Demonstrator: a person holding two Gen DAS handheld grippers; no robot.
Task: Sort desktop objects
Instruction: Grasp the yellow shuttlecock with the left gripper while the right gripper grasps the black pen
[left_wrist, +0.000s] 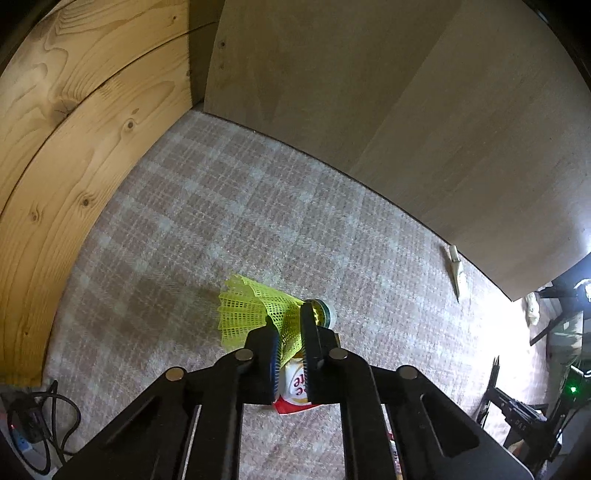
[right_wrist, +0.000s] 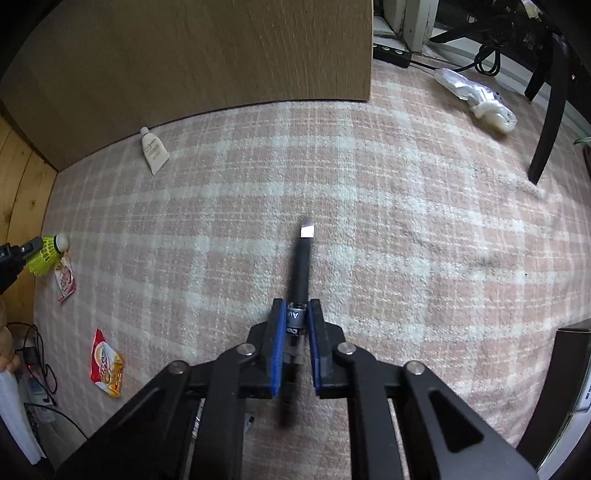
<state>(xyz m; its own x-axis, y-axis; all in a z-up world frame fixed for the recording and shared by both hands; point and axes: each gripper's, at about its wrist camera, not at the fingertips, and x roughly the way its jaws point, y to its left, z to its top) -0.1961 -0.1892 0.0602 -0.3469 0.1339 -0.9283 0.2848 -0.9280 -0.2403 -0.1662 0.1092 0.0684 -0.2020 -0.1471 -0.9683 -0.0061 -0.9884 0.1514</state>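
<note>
Left wrist view shows the left tongs (left_wrist: 286, 325) clenched on a yellow shuttlecock (left_wrist: 255, 314), gripped across its mesh skirt with the cork tip poking out to the right of the fingers and the open skirt flaring to the left. It is lifted off the checked cloth (left_wrist: 221, 206), and a red and white snack packet (left_wrist: 295, 387) lies directly beneath the fingers. Right wrist view shows the right tongs (right_wrist: 296, 314) grasping a dark pen-like tool (right_wrist: 303, 266) by its lower end, so that its shaft points straight ahead and ends in a pale square tip. Far to the left of these fingers lie a second snack packet (right_wrist: 106, 373) and, further ahead, a small white tube (right_wrist: 154, 150) against the wooden board (right_wrist: 221, 55). Both hands seem to be in the carrying step, each with one item picked up. The next move calls for a spot for each kind; no tray or box is visible, so where they go cannot be told.
</note>
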